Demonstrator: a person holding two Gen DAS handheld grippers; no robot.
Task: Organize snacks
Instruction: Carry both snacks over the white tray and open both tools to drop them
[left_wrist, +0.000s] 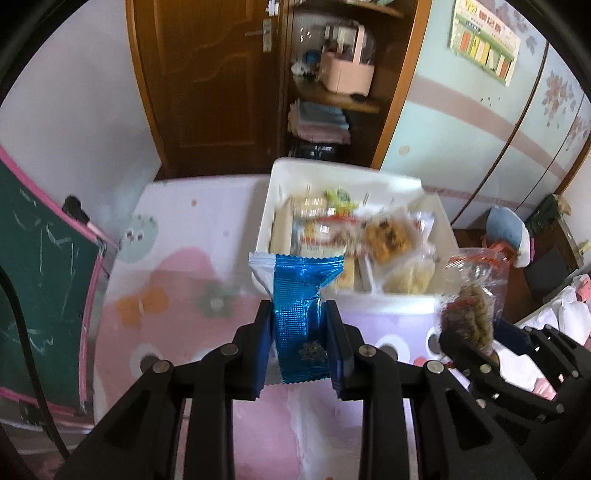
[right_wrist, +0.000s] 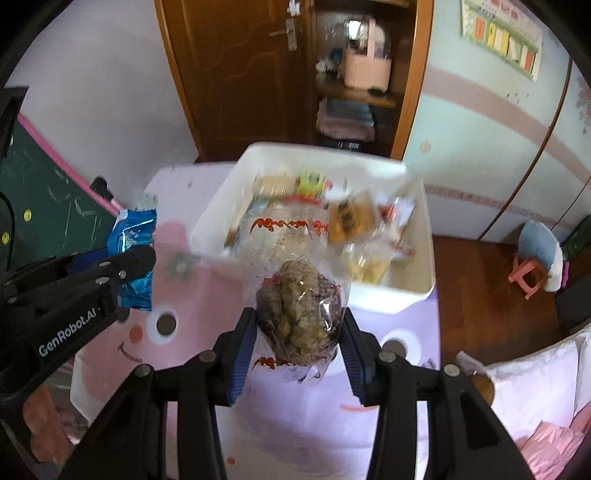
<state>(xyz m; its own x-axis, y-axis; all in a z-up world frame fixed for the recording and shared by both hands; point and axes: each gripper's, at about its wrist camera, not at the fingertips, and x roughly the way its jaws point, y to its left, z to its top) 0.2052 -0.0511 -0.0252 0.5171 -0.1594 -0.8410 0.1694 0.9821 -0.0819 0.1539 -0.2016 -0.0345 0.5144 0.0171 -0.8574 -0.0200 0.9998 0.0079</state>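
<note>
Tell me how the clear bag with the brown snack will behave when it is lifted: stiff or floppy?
Probably floppy: the clear bag is thin crinkled film, loose above the right gripper. Its lumpy brown contents probably keep the middle bulky. The glossy film may slip.

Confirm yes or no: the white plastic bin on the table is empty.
No: the white plastic bin already holds several wrapped snacks, among them a clear packet with an orange-brown cookie.
</note>
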